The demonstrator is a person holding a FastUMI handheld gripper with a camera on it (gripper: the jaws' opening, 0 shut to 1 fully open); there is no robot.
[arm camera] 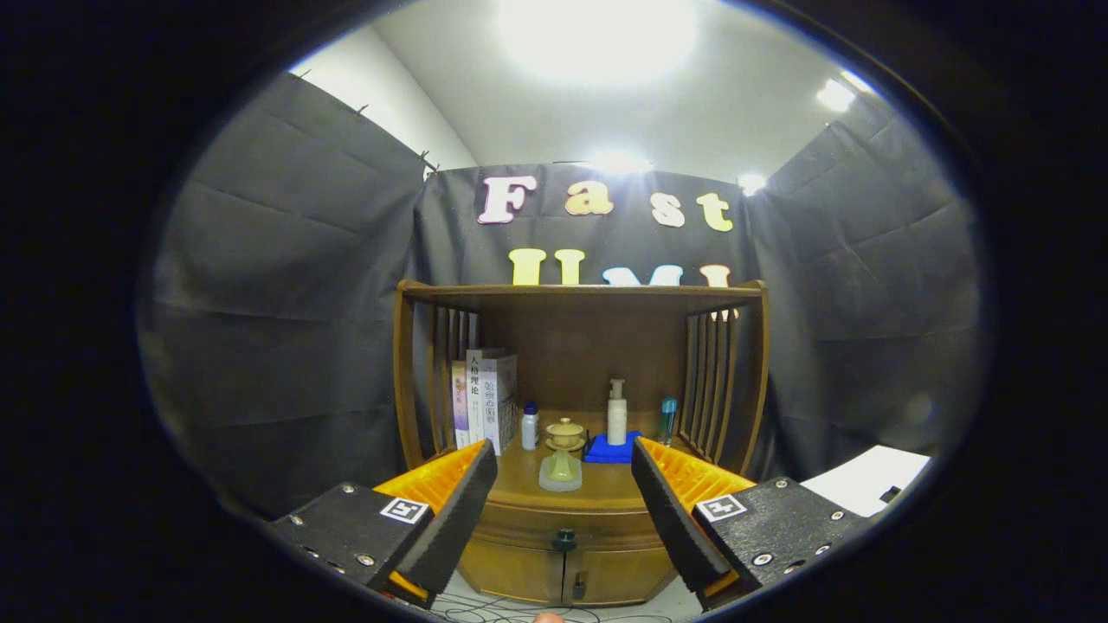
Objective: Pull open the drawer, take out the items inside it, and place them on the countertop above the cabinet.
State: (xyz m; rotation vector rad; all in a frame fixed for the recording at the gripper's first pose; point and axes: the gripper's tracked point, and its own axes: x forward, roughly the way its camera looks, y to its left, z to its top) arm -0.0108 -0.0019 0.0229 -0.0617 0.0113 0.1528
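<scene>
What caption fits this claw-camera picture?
Open claw faces a wooden cabinet's shut drawer and its dark round knob.

The wooden cabinet's drawer (563, 522) sits fully closed just under the countertop (606, 486) front edge, a small dark round knob (564, 541) at its middle, with two closed doors below it.

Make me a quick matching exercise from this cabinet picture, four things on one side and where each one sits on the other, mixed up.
Things:
1. books
2. pump bottle
3. drawer knob
4. fingers of the gripper

Places:
A. standing on the blue cloth
B. open, apart, short of the cabinet
C. upright at the left slats
D. on the closed drawer front, below the countertop

Pairs: 1-C, 2-A, 3-D, 4-B
</scene>
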